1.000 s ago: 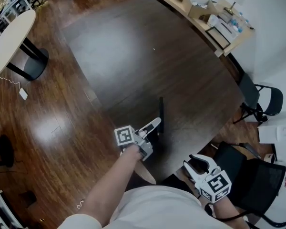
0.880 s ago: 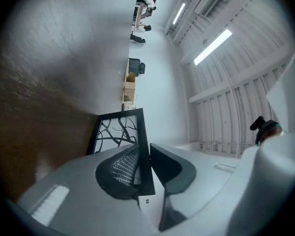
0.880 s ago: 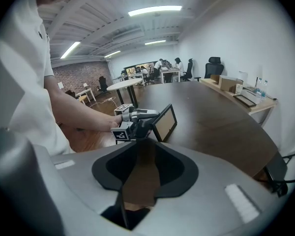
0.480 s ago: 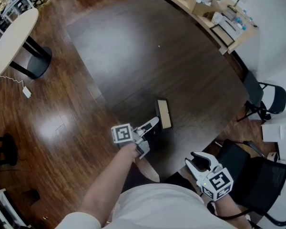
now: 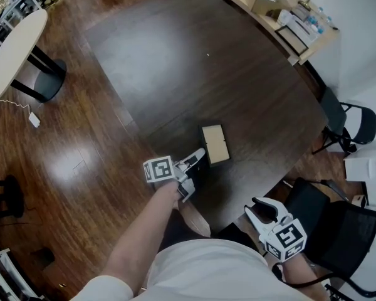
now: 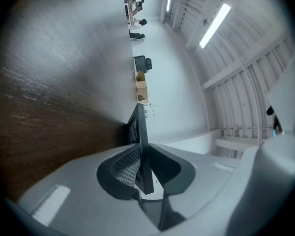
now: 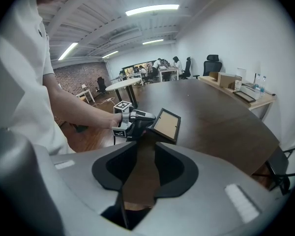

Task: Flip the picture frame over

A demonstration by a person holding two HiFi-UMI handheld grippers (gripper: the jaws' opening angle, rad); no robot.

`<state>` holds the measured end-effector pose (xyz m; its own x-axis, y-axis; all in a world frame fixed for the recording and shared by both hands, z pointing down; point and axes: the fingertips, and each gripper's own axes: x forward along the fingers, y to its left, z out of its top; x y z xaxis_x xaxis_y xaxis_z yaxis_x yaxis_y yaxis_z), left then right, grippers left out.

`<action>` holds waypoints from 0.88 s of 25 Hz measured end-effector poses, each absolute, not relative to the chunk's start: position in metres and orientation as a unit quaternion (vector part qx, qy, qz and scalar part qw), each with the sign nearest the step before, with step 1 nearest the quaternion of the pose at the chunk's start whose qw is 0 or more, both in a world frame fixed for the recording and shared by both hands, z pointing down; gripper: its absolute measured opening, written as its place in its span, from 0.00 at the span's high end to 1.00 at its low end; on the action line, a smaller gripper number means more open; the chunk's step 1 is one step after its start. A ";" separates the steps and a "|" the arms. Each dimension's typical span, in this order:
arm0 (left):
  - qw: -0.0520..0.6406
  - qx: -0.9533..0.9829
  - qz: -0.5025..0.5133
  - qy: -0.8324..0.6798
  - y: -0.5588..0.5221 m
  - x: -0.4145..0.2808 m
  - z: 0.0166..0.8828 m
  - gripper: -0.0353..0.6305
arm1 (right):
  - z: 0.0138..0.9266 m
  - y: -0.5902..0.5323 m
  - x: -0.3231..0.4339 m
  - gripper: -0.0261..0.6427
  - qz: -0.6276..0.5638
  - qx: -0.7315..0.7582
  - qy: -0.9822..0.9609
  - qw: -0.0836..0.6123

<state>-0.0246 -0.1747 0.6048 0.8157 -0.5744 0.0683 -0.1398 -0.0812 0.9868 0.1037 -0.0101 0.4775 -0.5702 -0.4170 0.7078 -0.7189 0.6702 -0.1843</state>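
Observation:
The picture frame (image 5: 215, 144), dark-rimmed with a tan panel facing up, leans low over the dark table (image 5: 175, 55) near its front edge. My left gripper (image 5: 198, 157) grips its near edge; the jaws are closing with the frame between them. In the left gripper view the frame (image 6: 140, 146) runs edge-on between the pads of the left gripper (image 6: 143, 168). The right gripper view shows the frame (image 7: 167, 125) tilted, with that gripper's fingers (image 7: 137, 118) on its lower left corner. My right gripper (image 5: 258, 210) hangs open off the table's front edge, with nothing in it.
A black chair (image 5: 326, 224) sits just beside my right gripper, another chair (image 5: 344, 127) further right. A sideboard with boxes (image 5: 282, 11) runs along the far right wall. A round light table (image 5: 15, 49) stands at far left on the wood floor.
The frame stood on edge as a thin dark line; it has tipped over to the right and now shows its tan panel. My left gripper sank with it. The right gripper stayed put.

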 end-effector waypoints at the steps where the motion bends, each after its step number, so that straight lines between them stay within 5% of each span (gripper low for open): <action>1: 0.632 0.713 -0.174 -0.249 -0.176 -0.024 0.605 0.86 | 0.478 -0.009 0.104 0.79 0.234 0.334 -0.854 0.323; 14: 0.651 0.681 -0.097 -0.322 -0.185 -0.032 0.622 0.91 | 0.471 0.007 0.099 0.79 0.233 0.377 -0.841 0.310; 22: 0.509 0.817 -0.062 -0.263 -0.131 -0.045 0.529 0.91 | 0.479 0.026 0.098 0.79 0.217 0.379 -0.849 0.298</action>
